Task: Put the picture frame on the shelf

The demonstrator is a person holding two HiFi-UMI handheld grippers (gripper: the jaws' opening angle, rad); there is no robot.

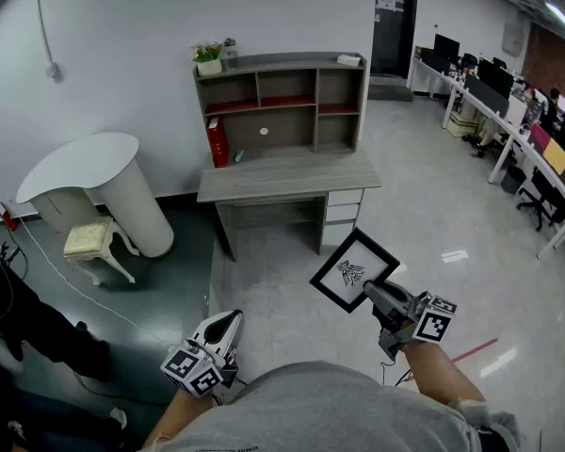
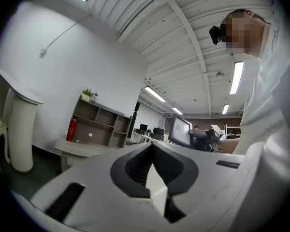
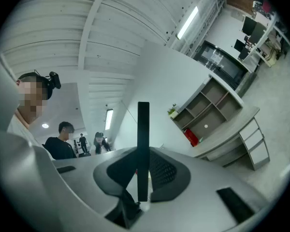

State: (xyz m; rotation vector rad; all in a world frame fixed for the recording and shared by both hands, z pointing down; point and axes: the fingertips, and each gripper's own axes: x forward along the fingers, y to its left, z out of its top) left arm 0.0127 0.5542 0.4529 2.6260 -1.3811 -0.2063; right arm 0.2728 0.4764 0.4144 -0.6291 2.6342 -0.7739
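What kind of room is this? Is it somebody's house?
Probably an office, not a house. Long rows of desks with computer screens fill one side, strip lights hang overhead, and a grey desk with a shelf stands by the wall.

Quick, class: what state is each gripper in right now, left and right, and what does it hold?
Left gripper: closed, nothing between its jaws.
Right gripper: closed on the picture frame, gripping its edge.

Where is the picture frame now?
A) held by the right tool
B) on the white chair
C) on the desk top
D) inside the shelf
A: the right tool grips the picture frame by its edge, in the air, well short of the desk.
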